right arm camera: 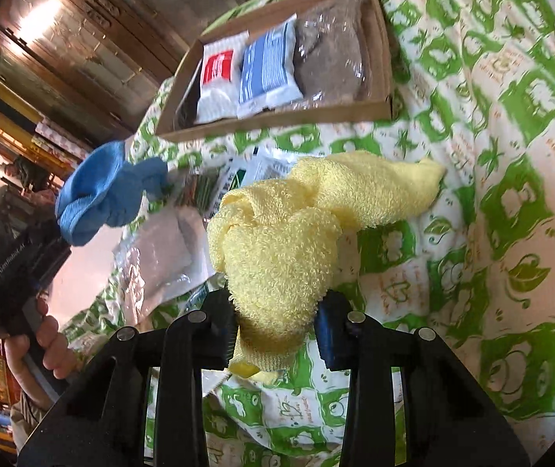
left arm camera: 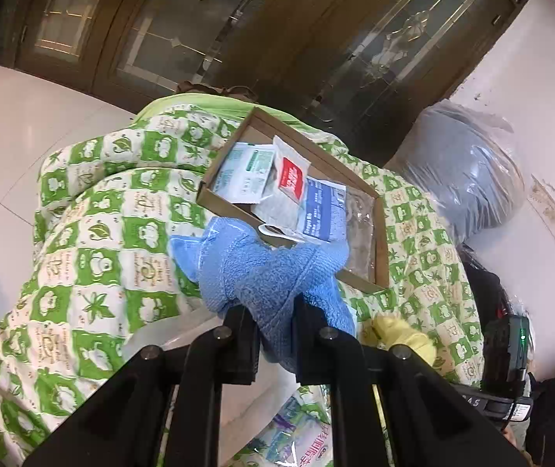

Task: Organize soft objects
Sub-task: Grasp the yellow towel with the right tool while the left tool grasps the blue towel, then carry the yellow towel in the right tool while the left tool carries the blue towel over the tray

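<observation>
My left gripper (left arm camera: 275,311) is shut on a bunched blue towel (left arm camera: 269,268), lifted just in front of a shallow cardboard box (left arm camera: 380,233). From the right wrist view the same blue towel (right arm camera: 98,198) hangs off to the left. My right gripper (right arm camera: 275,311) is shut on a fluffy yellow towel (right arm camera: 289,229), raised a little above the green-and-white quilt (right arm camera: 491,155), its far end trailing toward the quilt. The cardboard box (right arm camera: 277,120) holds a red-labelled packet (right arm camera: 217,78), a blue packet (right arm camera: 267,74) and a bagged grey-brown item (right arm camera: 328,58).
Loose plastic-wrapped packets (right arm camera: 168,257) lie on the quilt between the two towels. A grey bundle in clear plastic (left arm camera: 464,171) sits right of the bed by the wall. Dark wooden glass-fronted cabinets (left arm camera: 238,19) stand behind. A hand (right arm camera: 50,346) grips the left tool.
</observation>
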A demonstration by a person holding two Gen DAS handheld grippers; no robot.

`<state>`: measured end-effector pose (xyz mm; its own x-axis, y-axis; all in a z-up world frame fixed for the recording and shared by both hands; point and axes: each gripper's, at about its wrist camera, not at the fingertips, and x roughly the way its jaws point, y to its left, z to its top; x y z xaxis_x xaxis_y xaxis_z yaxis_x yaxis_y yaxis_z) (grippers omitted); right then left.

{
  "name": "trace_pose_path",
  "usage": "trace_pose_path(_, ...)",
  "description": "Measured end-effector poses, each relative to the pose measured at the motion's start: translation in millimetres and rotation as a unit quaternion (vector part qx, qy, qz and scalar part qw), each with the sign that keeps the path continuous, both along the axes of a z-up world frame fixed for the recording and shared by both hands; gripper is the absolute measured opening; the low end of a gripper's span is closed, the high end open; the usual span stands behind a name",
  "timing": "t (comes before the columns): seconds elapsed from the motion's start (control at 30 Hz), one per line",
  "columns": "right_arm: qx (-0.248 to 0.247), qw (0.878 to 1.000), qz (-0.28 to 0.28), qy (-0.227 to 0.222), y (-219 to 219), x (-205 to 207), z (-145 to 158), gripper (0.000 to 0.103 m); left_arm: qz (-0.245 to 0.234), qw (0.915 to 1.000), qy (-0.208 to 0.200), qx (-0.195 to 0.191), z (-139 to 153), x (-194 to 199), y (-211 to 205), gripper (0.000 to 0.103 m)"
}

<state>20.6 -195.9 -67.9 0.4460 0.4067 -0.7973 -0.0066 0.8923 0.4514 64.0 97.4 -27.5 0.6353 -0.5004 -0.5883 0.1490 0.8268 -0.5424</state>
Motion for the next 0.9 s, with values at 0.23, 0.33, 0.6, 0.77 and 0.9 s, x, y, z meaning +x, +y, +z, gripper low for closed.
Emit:
trace_pose_path(0.23,-0.015,1.000,-0.006,-0.024,-2.9,-3.1,12.5,0.032,-0.015,0.9996,-0.005,0.023,8.2,-1.7,-11.9,0.011)
trace_pose_path(0.33,-0.018,0.999,-0.010,-0.034,-7.1,-4.4,19.2,0.032,-0.022,0.9990,-0.017,0.036,19.9,-2.8,-17.5,0.011)
trace_pose_path(0.6,-0.011,0.999,-0.023,-0.048,-20.0,-2.3,35.2,0.032,-0.038,0.9965,-0.041,0.062,48.6,8.8,-32.1,0.011)
trace_pose_path(0.77,-0.012,0.998,-0.031,-0.058,-28.0,2.0,50.2,0.032,-0.046,0.9944,-0.053,0.080,64.5,24.4,-42.2,0.011)
trace_pose_path(0.9,-0.012,0.997,-0.034,-0.063,-32.0,6.2,59.7,0.032,-0.047,0.9941,-0.060,0.077,77.1,38.2,-45.1,0.011)
